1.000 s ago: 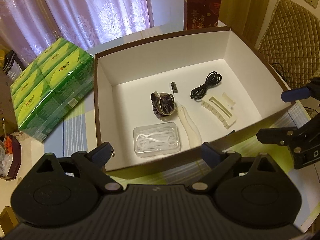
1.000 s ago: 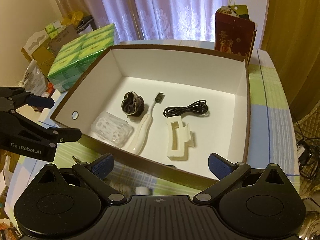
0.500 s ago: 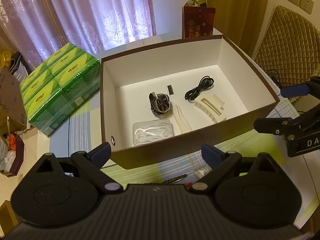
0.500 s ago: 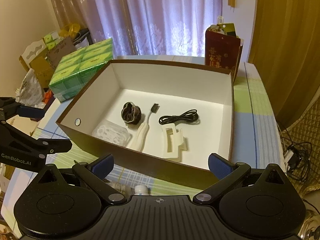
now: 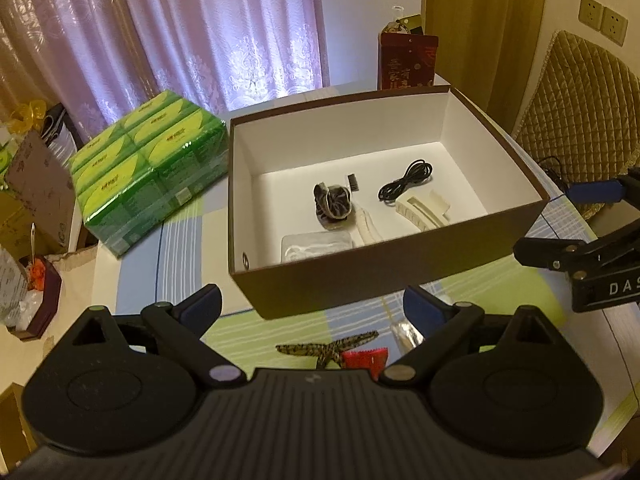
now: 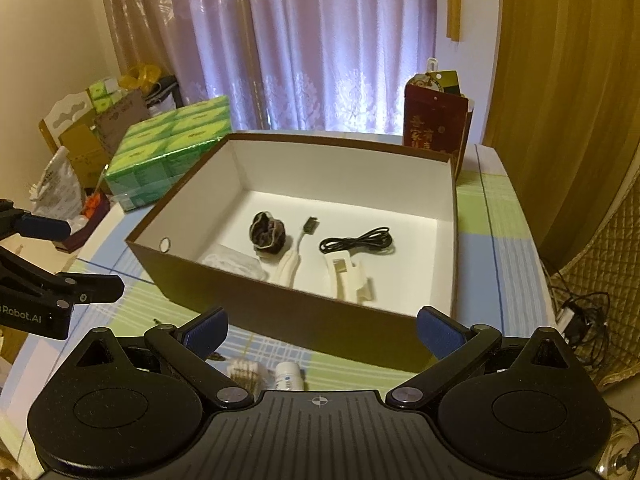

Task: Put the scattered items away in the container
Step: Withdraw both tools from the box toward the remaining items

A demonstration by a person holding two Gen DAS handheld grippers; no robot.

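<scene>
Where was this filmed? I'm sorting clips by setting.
Most likely a lived-in home room: lace curtains cover a window, a quilted chair stands by a cloth-covered table, and a bulk pack of tissues sits there.

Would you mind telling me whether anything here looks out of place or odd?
Nothing looks damaged or spilled. A few things lie on the table outside the box, along its near side: a patterned hair clip, a red packet, a bunch of cotton swabs and a small white bottle. Both grippers are open and empty.
</scene>
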